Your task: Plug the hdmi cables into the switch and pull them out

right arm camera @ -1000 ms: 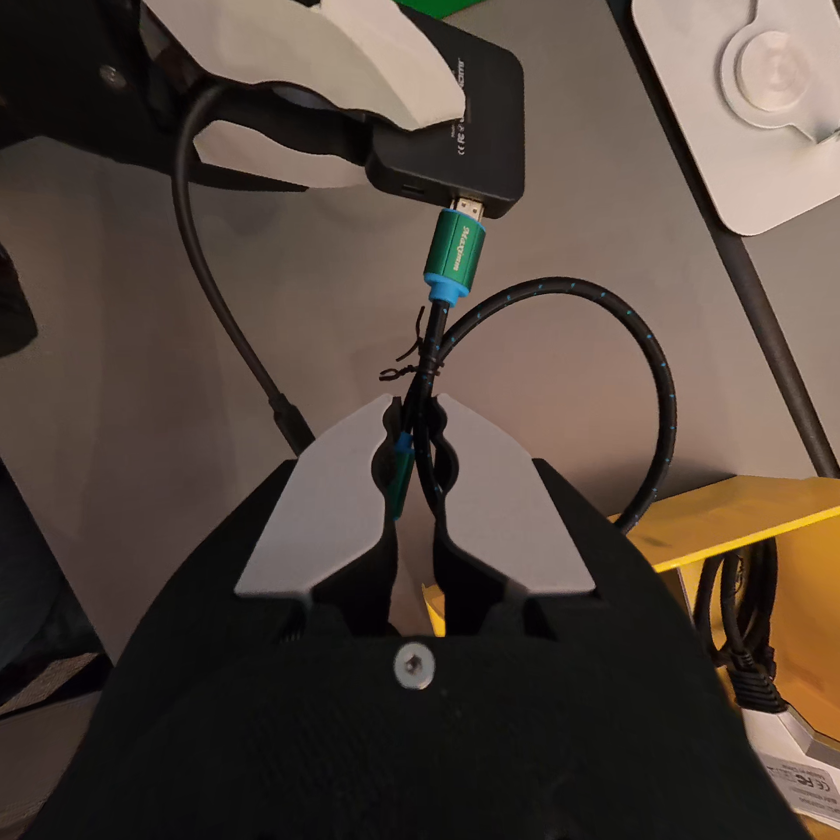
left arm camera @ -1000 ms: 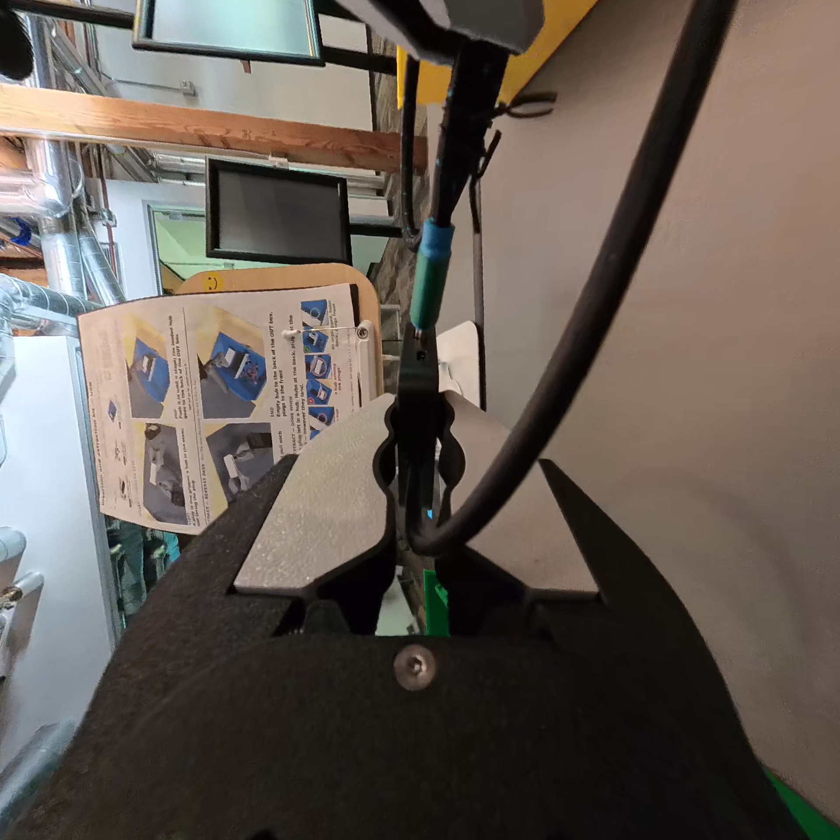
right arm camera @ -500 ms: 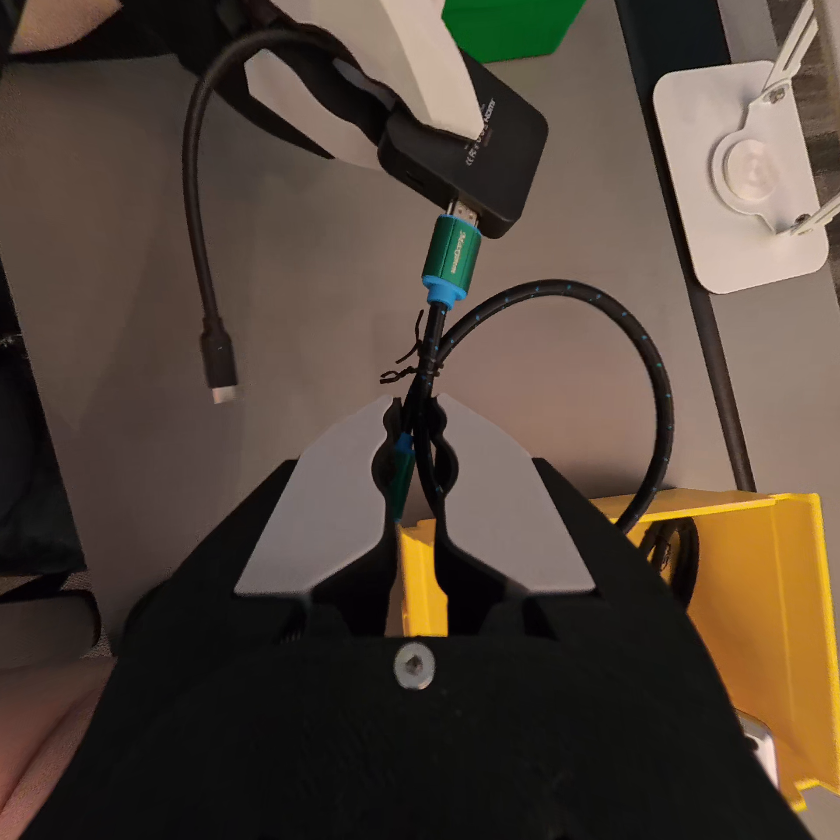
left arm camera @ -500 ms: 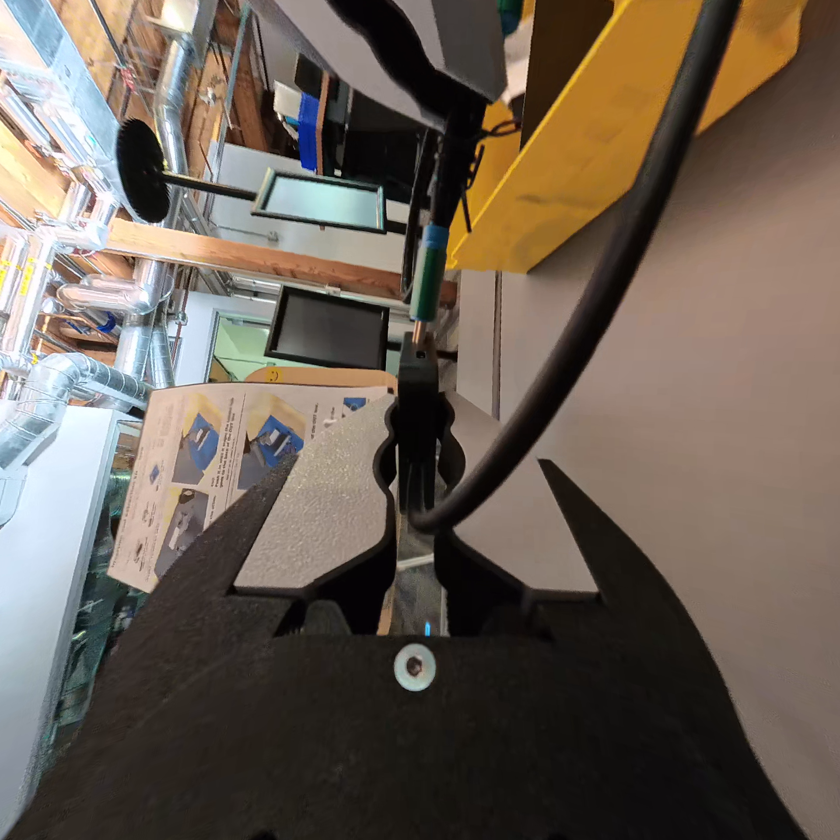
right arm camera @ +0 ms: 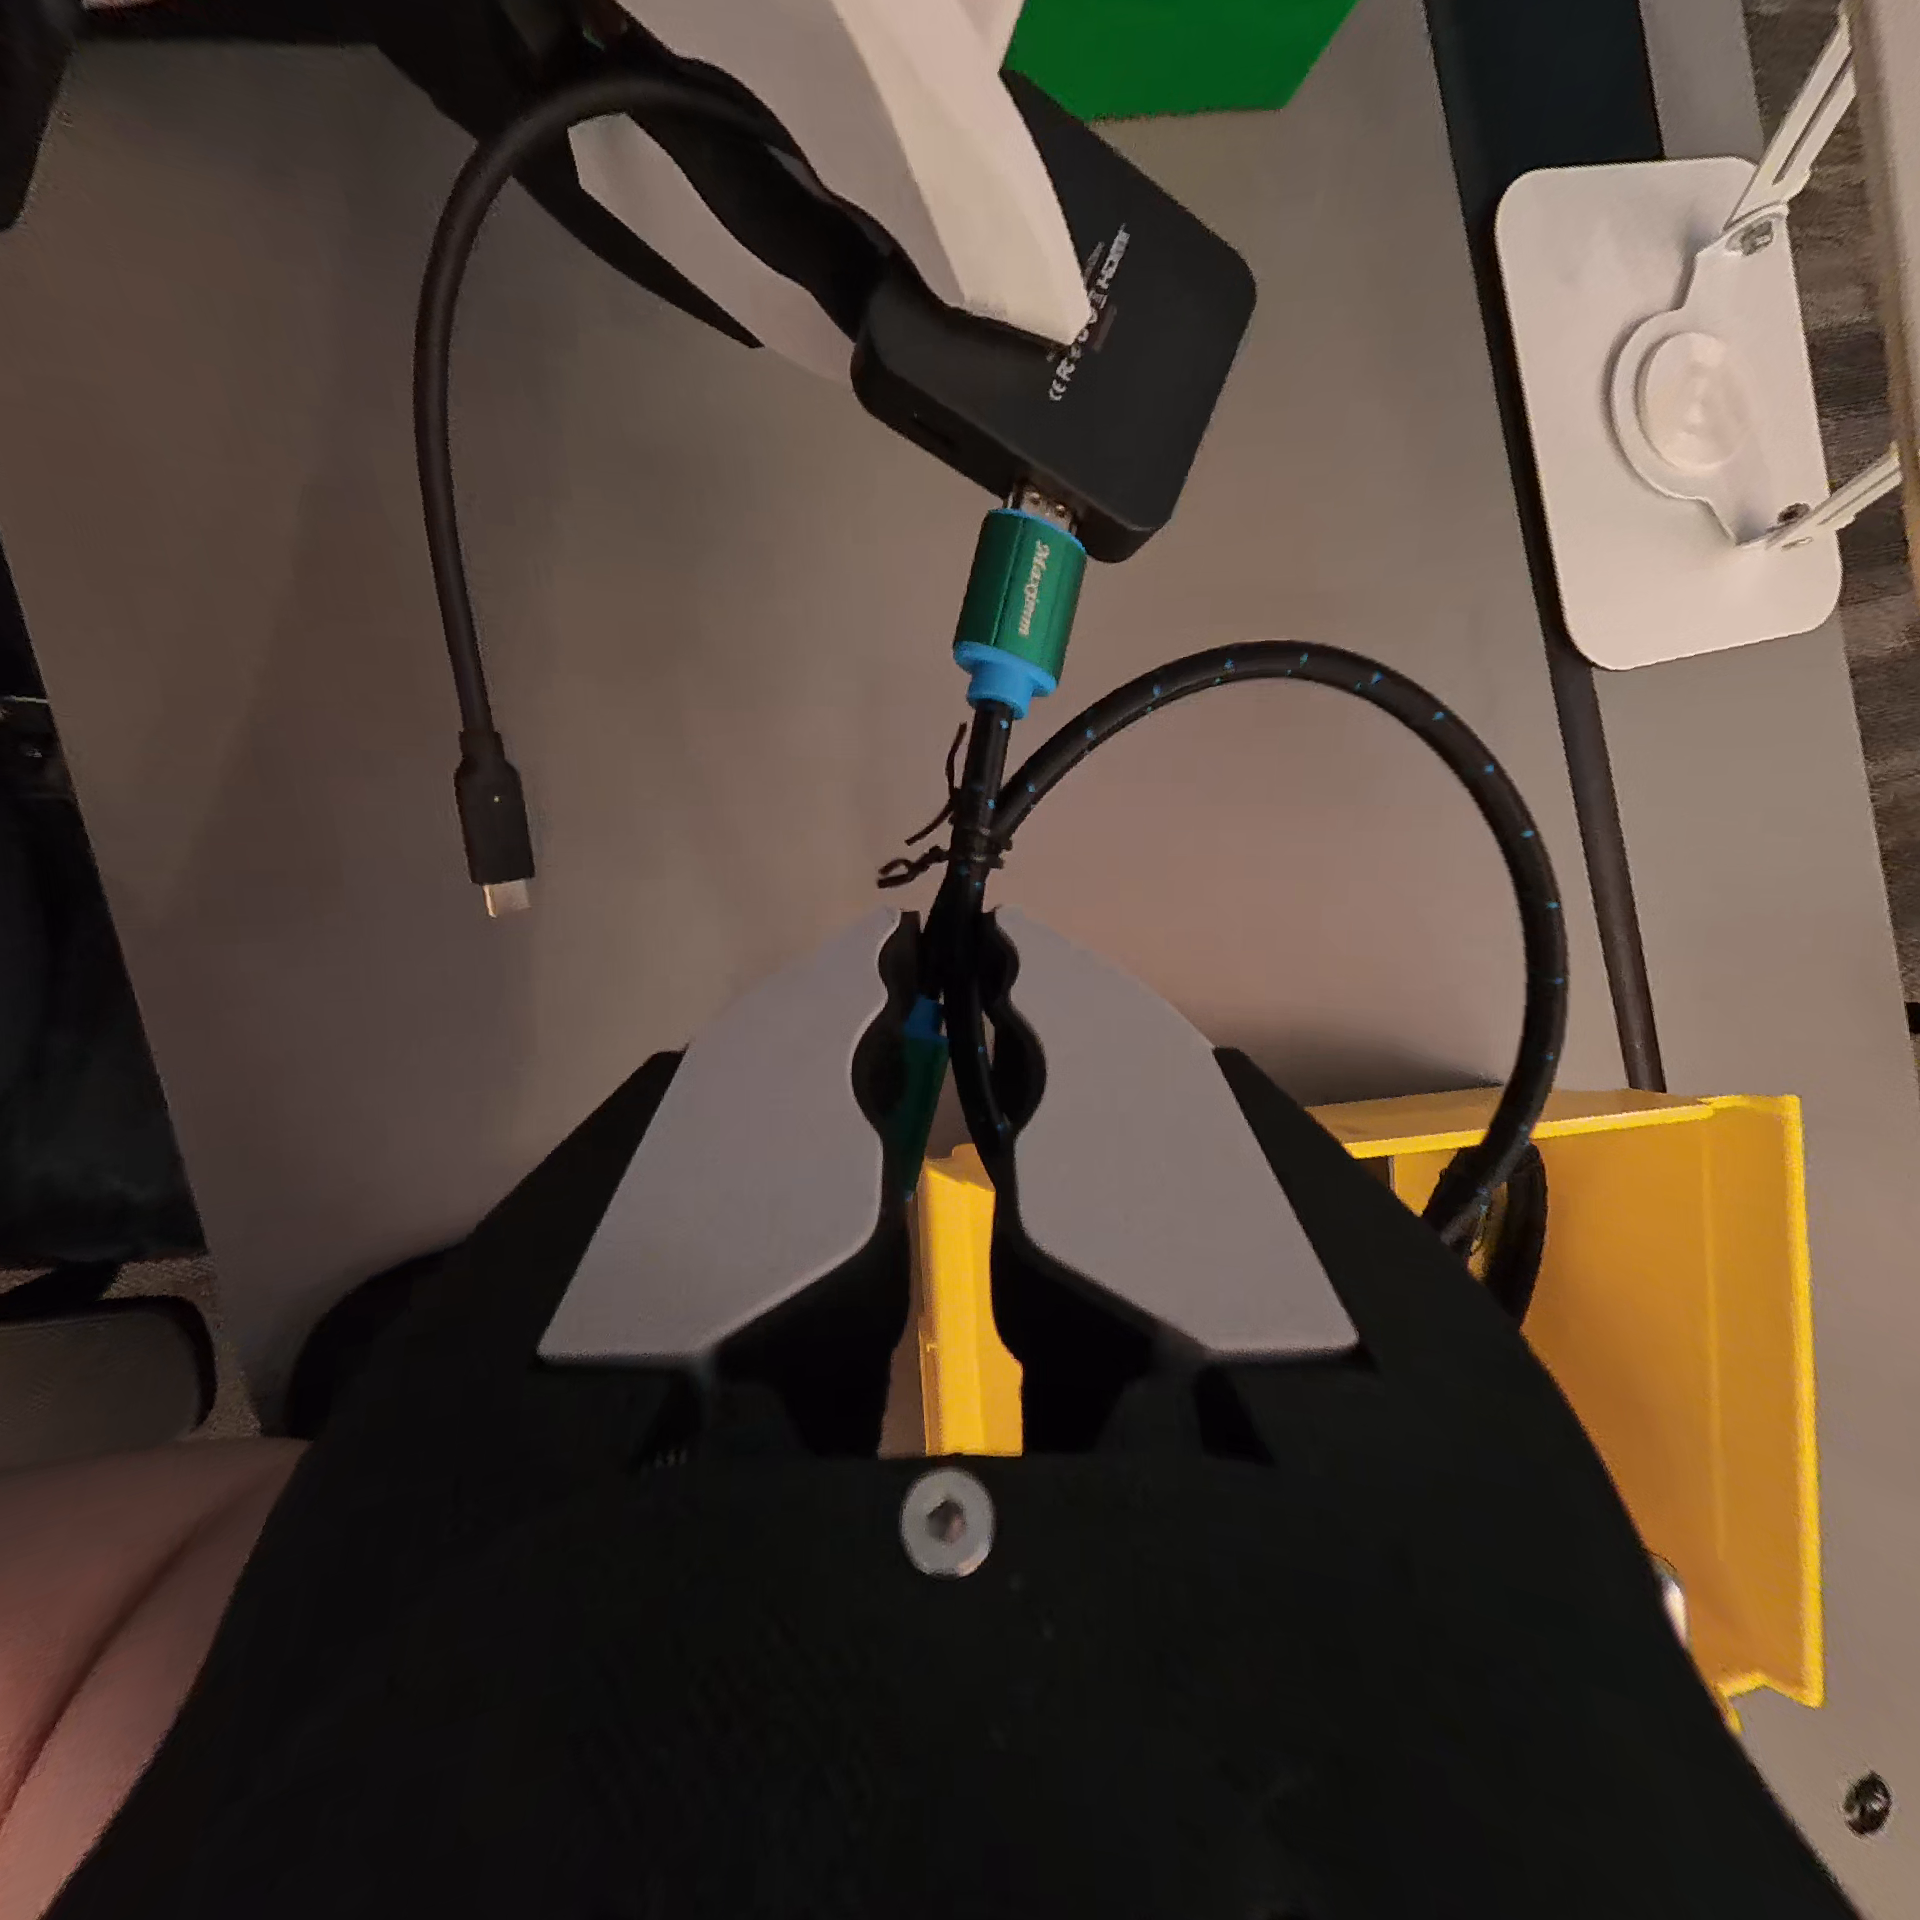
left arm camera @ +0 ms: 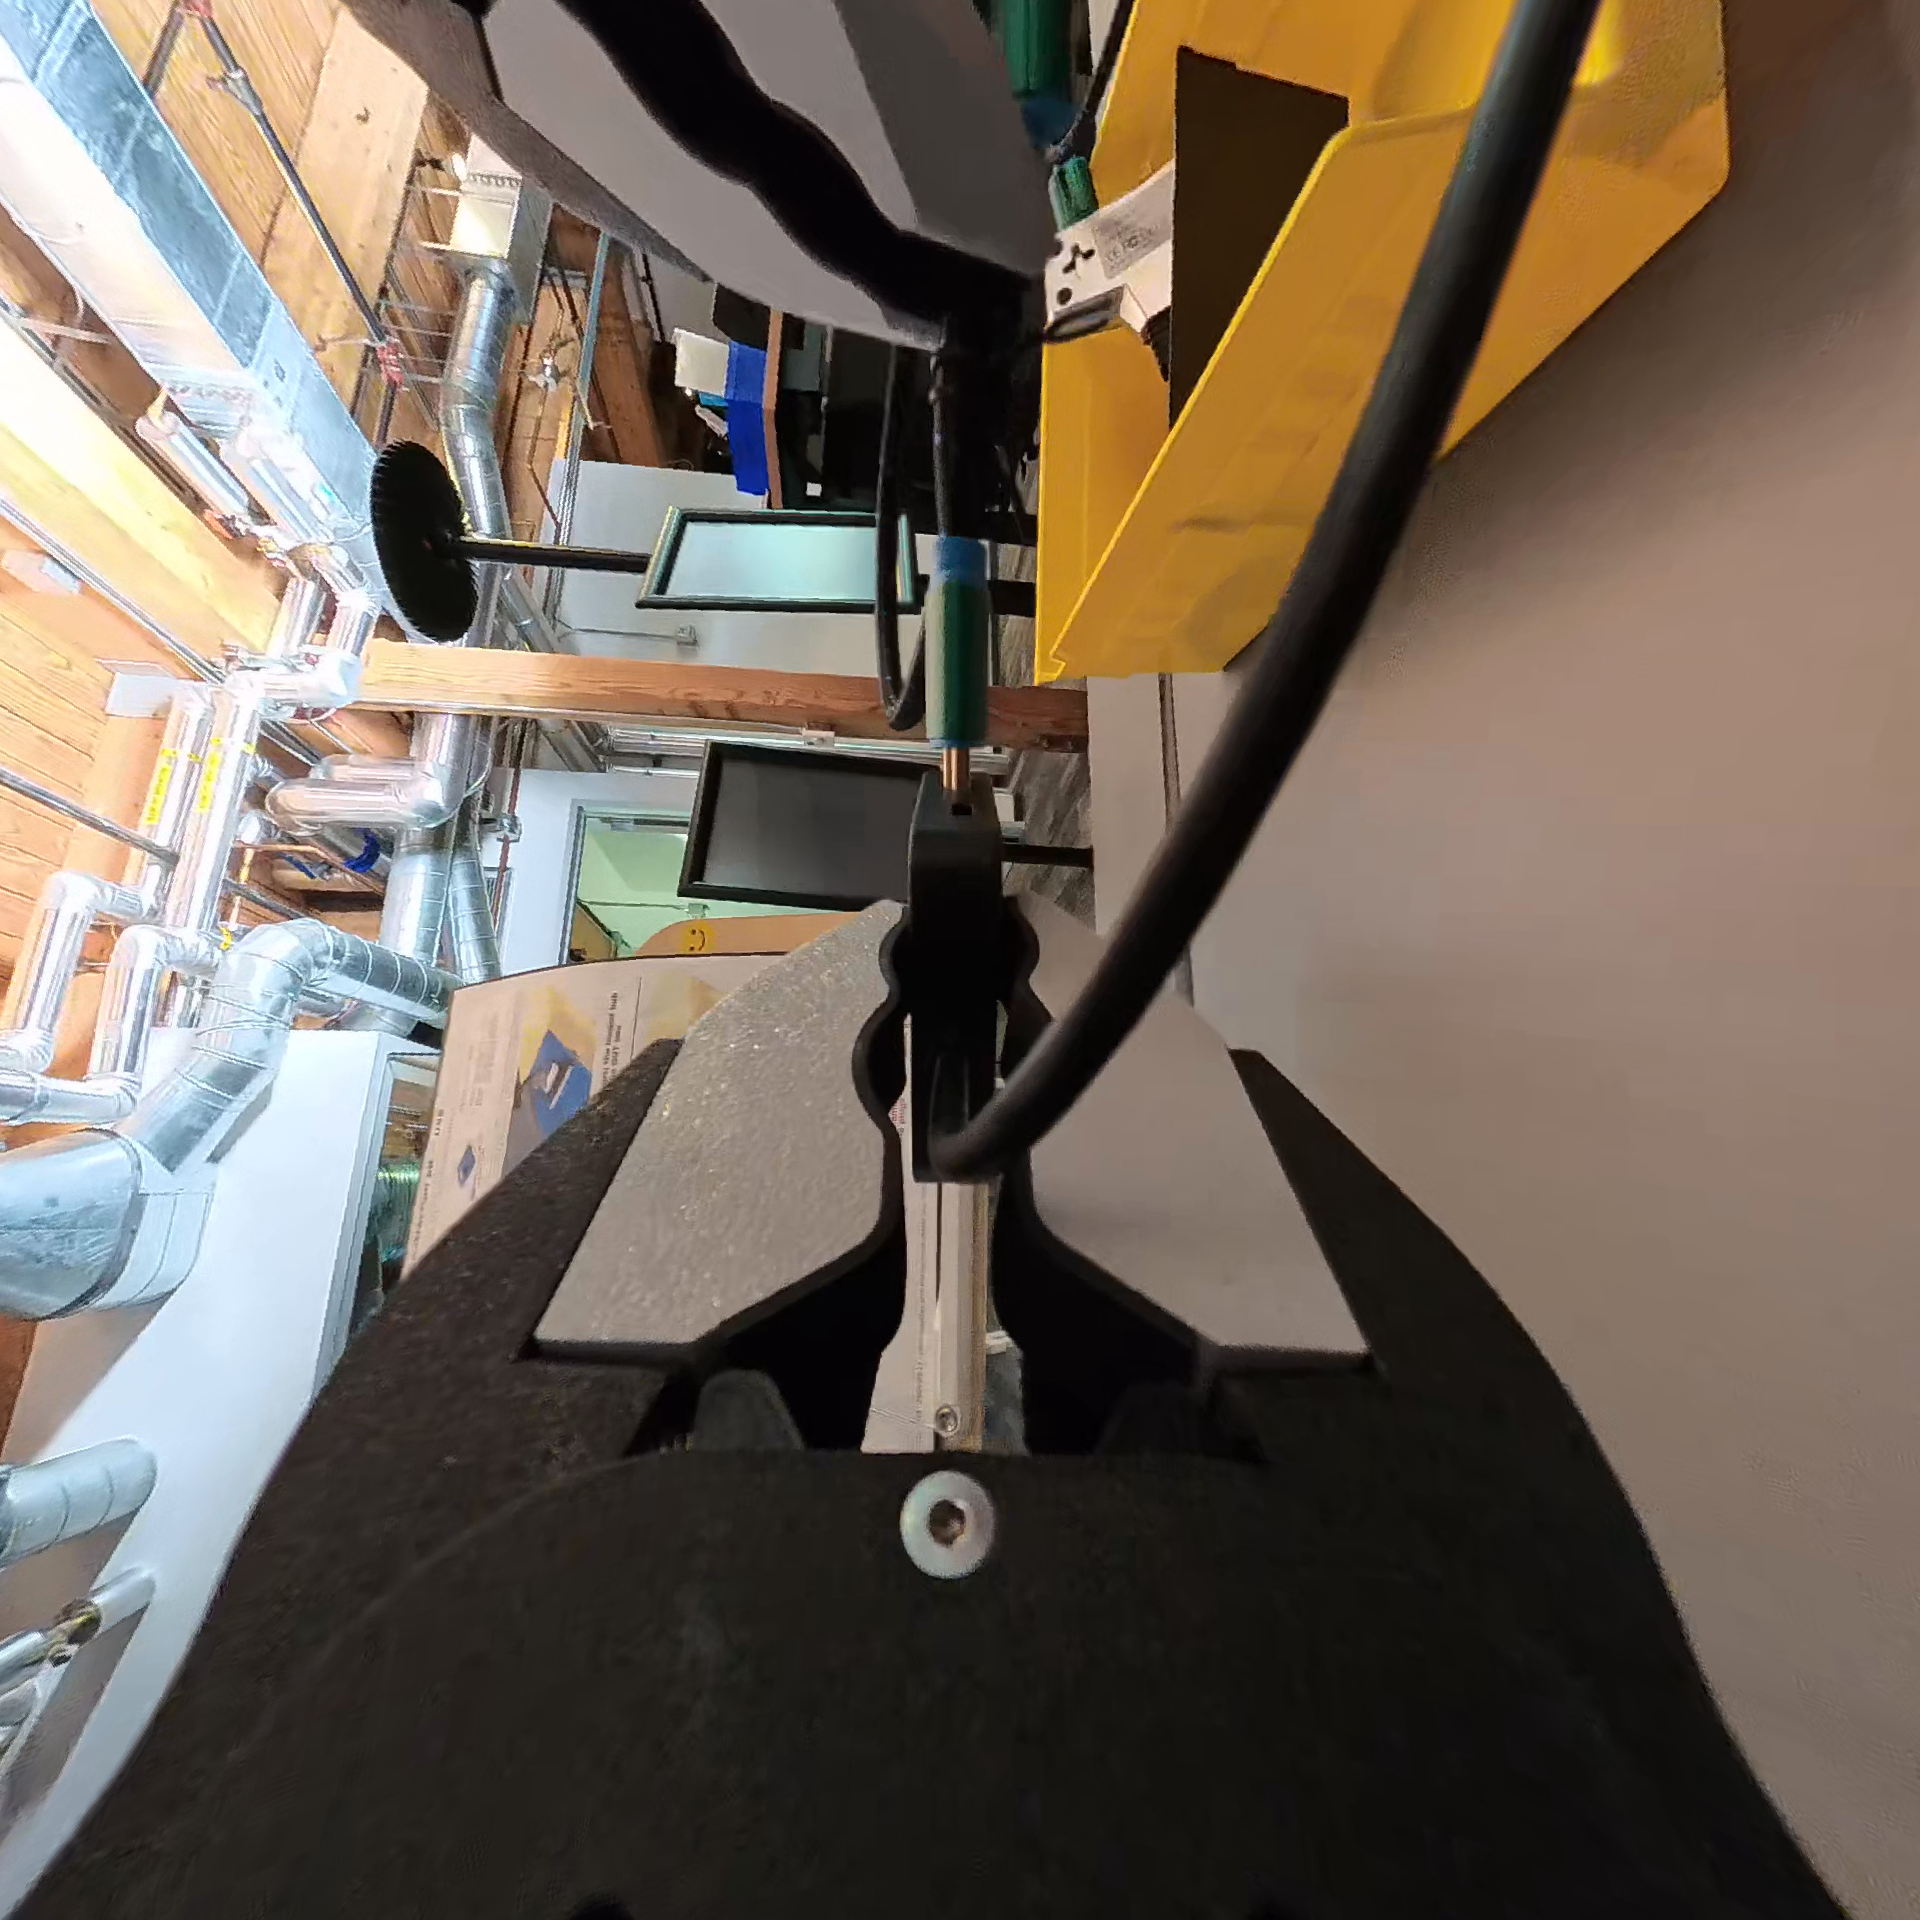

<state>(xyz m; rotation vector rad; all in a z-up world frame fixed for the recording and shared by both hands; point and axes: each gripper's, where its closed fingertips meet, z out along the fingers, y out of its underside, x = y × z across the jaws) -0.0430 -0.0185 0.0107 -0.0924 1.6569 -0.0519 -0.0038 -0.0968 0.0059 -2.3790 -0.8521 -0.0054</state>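
Partly hidden switch (right arm camera: 1101, 343) under claw (right arm camera: 977, 208)

A grey tabletop (right arm camera: 675, 623) carries a yellow bin (right arm camera: 1662, 1351) at the near right, a green box (right arm camera: 1164, 52) at the far edge, and a white stand base (right arm camera: 1683, 416) at the far right. In the left wrist view, two dark monitors (left arm camera: 800, 821), silver ducts (left arm camera: 208, 1039) and a printed sheet (left arm camera: 540, 1070) show beyond.

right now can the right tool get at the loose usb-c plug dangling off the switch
Probably not yet: the right tool is shut on the braided hdmi cable, so it must release first; the air around the usb-c plug looks clear.
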